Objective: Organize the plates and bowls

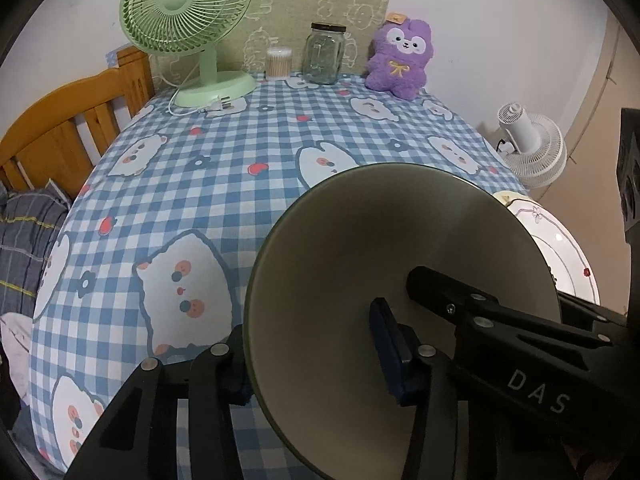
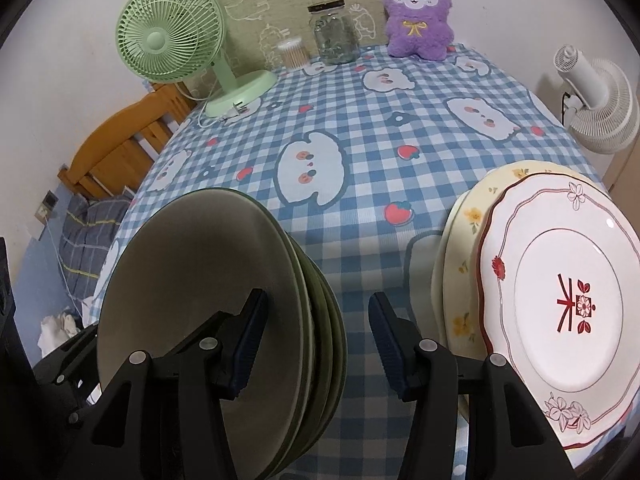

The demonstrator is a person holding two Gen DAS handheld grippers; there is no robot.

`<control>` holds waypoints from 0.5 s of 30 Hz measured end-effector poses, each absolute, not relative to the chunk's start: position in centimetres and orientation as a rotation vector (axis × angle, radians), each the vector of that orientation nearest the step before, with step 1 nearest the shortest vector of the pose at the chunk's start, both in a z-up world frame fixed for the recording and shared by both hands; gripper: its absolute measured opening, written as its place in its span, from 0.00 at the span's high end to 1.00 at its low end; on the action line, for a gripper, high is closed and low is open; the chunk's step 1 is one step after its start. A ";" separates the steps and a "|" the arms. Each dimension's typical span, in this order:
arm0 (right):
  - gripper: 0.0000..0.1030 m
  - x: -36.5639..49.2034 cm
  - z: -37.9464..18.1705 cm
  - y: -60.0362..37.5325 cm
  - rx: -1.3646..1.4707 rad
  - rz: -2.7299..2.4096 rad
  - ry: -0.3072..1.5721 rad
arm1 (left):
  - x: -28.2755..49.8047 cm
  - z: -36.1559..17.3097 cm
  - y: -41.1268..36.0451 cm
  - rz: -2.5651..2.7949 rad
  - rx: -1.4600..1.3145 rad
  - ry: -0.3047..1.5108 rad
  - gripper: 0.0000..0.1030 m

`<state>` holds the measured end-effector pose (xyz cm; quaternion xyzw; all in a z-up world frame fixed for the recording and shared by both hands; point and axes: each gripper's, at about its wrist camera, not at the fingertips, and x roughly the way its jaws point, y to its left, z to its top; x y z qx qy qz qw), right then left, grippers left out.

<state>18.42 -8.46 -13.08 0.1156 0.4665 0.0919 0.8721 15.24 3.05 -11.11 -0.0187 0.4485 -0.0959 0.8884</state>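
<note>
green plates between both grippers, flowered plates off to the right

the left gripper [image 1: 316, 354] straddles the rim of the top green plate [image 1: 360, 264], one finger outside under the rim, the blue pad [image 1: 386, 344] of the other inside the dish. whether the pads press the rim i cannot tell. the right gripper [image 2: 318, 342] stands spread, nothing between its fingers; its left finger overlaps the stack of green plates [image 2: 224, 292], its right finger sits just beside the white flowered plate [image 2: 560, 300]. the green plates are nested, several rims showing at the stack's right edge. the white plate lies on a yellow flowered plate [image 2: 468, 216]. both stacks sit on the checked tablecloth [image 2: 360, 148], near edge. at the far edge stand a glass jar [image 2: 334, 36] with dark bits inside and a tub of cotton swabs [image 2: 294, 54].
</note>
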 end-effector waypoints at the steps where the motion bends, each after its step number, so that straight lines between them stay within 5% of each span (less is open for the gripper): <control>1: 0.47 18.4 -13.1 -8.5 0.247 0.193 0.976 | 15.3 -11.1 3.0 -0.198 -0.040 0.935 0.54; 6: 0.60 18.2 -12.6 -7.8 0.212 0.206 0.969 | 15.0 -10.8 2.6 -0.179 -0.016 0.942 0.58; 15: 0.59 18.2 -12.4 -7.4 0.157 0.196 0.975 | 14.7 -10.7 2.6 -0.158 -0.013 0.941 0.59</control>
